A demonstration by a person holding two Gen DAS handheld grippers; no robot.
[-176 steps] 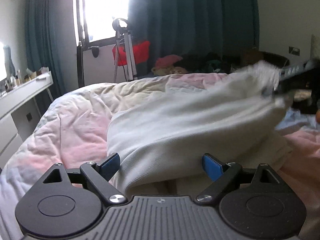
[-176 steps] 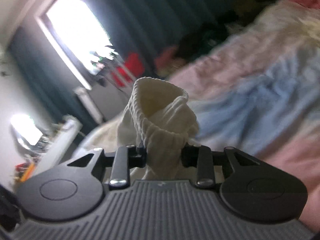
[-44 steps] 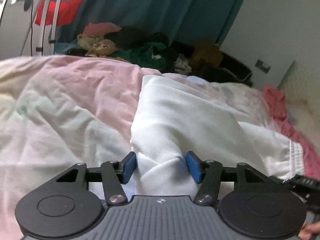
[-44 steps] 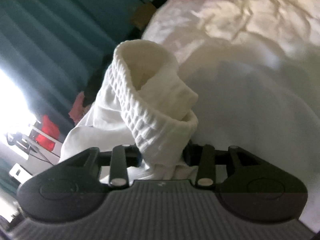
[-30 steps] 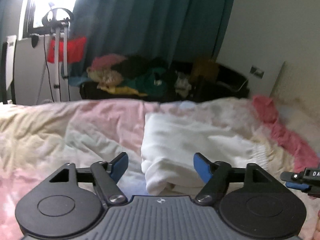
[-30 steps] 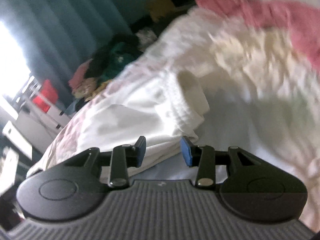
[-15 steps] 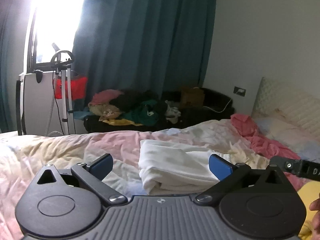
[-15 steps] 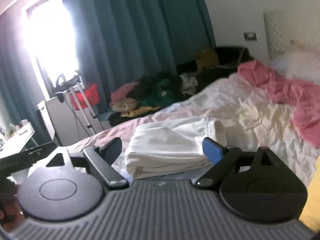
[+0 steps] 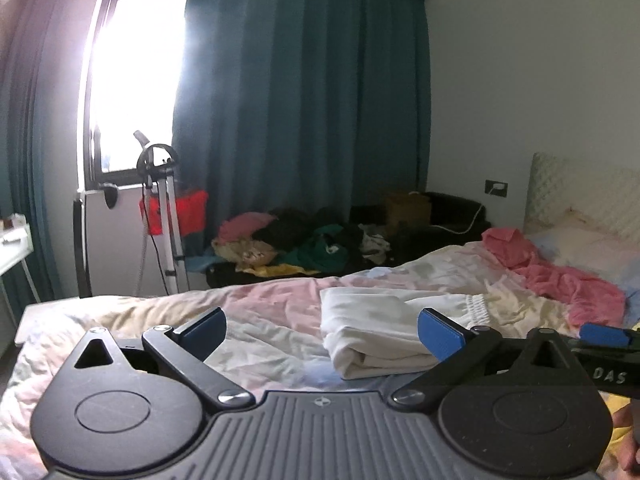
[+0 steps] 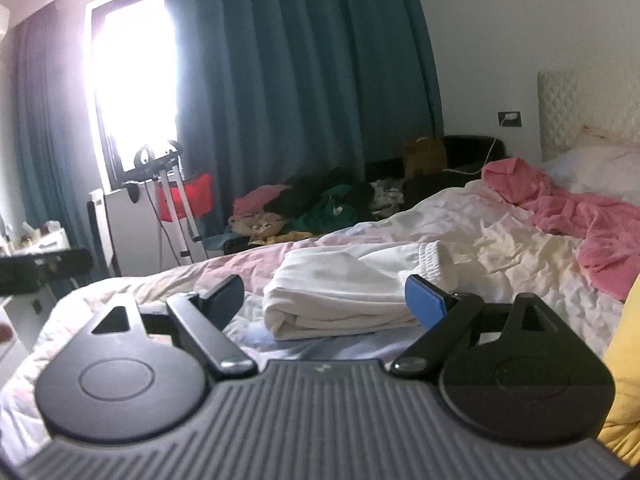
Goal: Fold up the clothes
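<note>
A folded white garment (image 9: 380,330) with an elastic waistband lies on the pastel bedspread (image 9: 260,312) and also shows in the right wrist view (image 10: 344,296). My left gripper (image 9: 322,332) is open and empty, held back from and above the garment. My right gripper (image 10: 324,296) is open and empty, also held back from it. The right gripper's blue pad (image 9: 604,334) shows at the right edge of the left wrist view. The left gripper's dark tip (image 10: 44,266) shows at the left edge of the right wrist view.
A pink garment (image 10: 580,208) lies crumpled near the pillows and headboard (image 9: 584,200). Something yellow (image 10: 622,364) lies at the near right. A pile of clothes (image 9: 304,240) sits beyond the bed under teal curtains. A tripod (image 9: 160,216) stands by the window.
Both grippers let go of the white garment, opened wide and pulled back and up from it. The garment now lies folded on the bed.
</note>
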